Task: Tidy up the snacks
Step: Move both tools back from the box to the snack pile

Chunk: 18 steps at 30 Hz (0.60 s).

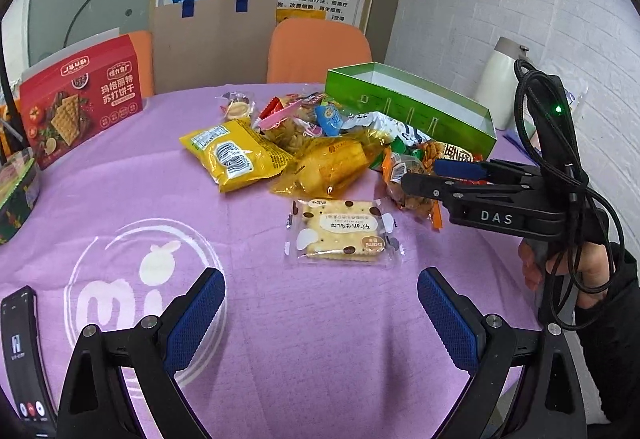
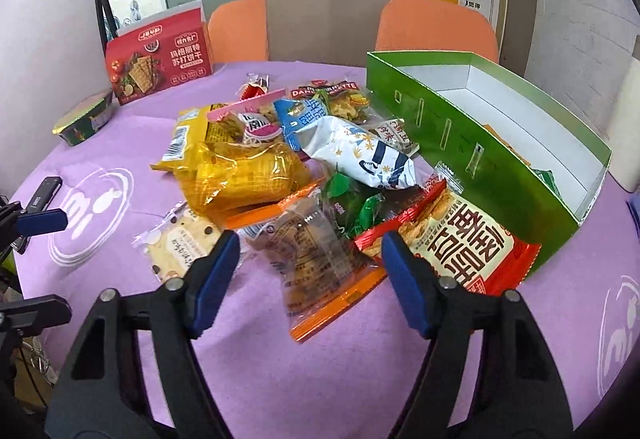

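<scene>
A heap of snack packets lies on the purple tablecloth (image 1: 300, 339), beside an open green box (image 1: 412, 103) (image 2: 500, 143). A clear cracker packet (image 1: 344, 233) (image 2: 180, 243) lies nearest, just ahead of my left gripper (image 1: 320, 291), which is open and holds nothing. My right gripper (image 2: 310, 247) is open, its fingers either side of a clear orange-edged snack packet (image 2: 316, 259) without closing on it. In the left wrist view the right gripper (image 1: 424, 175) reaches over that orange-edged packet (image 1: 412, 195). A red packet (image 2: 456, 243) leans against the green box.
A yellow packet (image 1: 234, 155), a yellow-wrapped cake (image 2: 244, 175) and a white-blue bag (image 2: 360, 151) fill the heap. A red cracker box (image 1: 80, 99) stands at the far left, a round tin (image 2: 84, 121) near it. A phone (image 1: 22, 355) lies at the front left. Orange chairs (image 1: 316, 51) stand behind.
</scene>
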Available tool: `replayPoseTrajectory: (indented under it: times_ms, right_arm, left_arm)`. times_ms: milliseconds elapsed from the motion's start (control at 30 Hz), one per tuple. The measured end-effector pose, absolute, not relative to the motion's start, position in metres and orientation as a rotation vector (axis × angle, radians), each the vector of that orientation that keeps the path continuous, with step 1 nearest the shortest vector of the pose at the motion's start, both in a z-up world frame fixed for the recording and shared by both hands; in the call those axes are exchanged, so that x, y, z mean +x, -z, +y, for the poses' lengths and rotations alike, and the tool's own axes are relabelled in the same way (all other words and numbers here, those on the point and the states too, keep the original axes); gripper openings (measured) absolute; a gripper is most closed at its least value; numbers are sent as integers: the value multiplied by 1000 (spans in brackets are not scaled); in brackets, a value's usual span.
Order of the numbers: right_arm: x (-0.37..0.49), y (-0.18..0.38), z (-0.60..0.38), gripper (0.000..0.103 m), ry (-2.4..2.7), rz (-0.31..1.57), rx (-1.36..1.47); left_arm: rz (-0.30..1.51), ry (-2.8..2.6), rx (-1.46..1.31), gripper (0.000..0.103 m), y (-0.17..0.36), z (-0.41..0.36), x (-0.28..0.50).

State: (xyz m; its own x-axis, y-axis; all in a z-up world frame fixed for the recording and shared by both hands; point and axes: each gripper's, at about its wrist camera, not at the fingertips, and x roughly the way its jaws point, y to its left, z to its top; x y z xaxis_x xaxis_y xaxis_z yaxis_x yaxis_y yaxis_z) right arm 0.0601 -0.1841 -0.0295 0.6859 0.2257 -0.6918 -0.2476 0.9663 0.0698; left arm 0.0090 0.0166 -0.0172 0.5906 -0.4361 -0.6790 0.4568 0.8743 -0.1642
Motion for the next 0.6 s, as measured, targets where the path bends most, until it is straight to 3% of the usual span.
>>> replayPoseTrajectory:
  times_ms: [200,367,400,533,600]
  right_arm:
    - [30,18,-198,21,-284,773,27]
    - [8,19,-203,21,-296,788,-1]
    - [7,20,-202,25,-308,793,-7]
    - [9,21,-195,59,-310,778,-63]
    - [12,20,-190,65,-320,758,-104]
  left_arm:
    - [823,542,18,99,27,2,26]
    - [847,577,22,99,33,-20,42]
    - [849,573,29,99,34,-24,45]
    - [860,555,53,99,39,-34,54]
    - [874,545,52,99,43,-36,60]
